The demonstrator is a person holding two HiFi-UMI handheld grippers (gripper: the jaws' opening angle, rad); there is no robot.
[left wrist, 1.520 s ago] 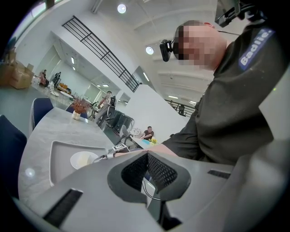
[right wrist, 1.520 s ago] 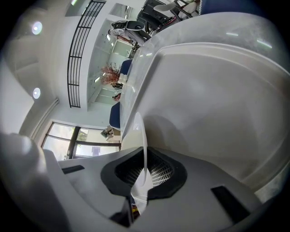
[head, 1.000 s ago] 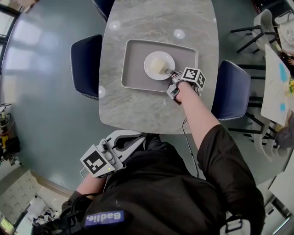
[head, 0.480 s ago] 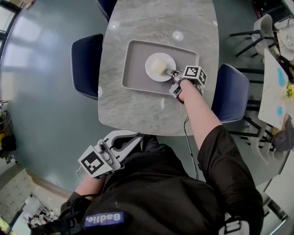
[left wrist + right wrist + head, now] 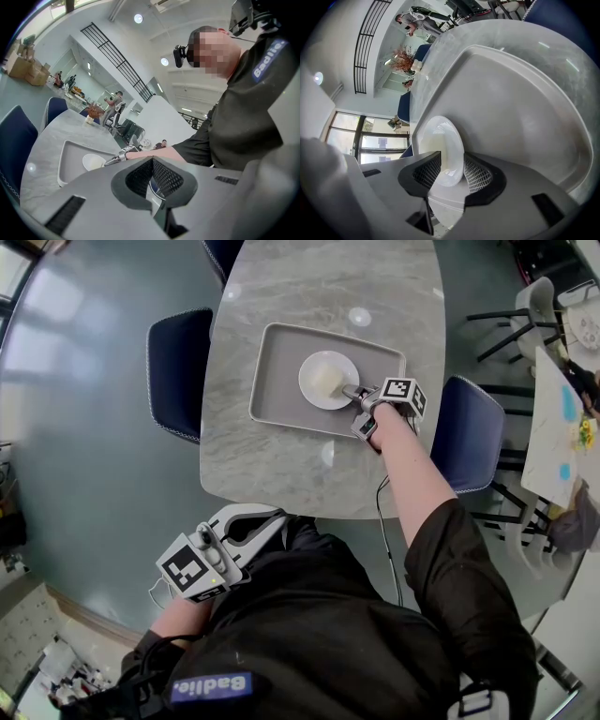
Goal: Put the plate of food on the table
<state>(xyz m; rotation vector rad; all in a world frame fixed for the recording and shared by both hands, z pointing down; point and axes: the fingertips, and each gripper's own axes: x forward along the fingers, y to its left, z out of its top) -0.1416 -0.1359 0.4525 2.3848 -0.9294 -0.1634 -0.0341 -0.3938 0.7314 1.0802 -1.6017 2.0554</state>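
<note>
A white plate [image 5: 328, 379] with a pale piece of food sits in the grey tray [image 5: 281, 381] on the marble table [image 5: 281, 465]. My right gripper [image 5: 352, 393] is at the plate's near-right rim. In the right gripper view the plate [image 5: 440, 150] rim stands between the meshed pads [image 5: 480, 176] with a gap on both sides. The right gripper [image 5: 449, 174] is opening. My left gripper [image 5: 272, 519] hangs low by the person's waist, off the table, its jaws closed on nothing. Its own view shows the left gripper [image 5: 152, 161] tips together, with the plate [image 5: 93, 162] far beyond.
Dark blue chairs stand at the table's left [image 5: 178, 371] and right [image 5: 464, 432]. The tray's raised rim [image 5: 562, 136] runs around the plate. More tables and chairs [image 5: 553, 352] stand at the far right. People are in the hall's background.
The right gripper has stayed at the plate's rim on the tray, and its jaws have spread off the rim. The left gripper has barely moved.
</note>
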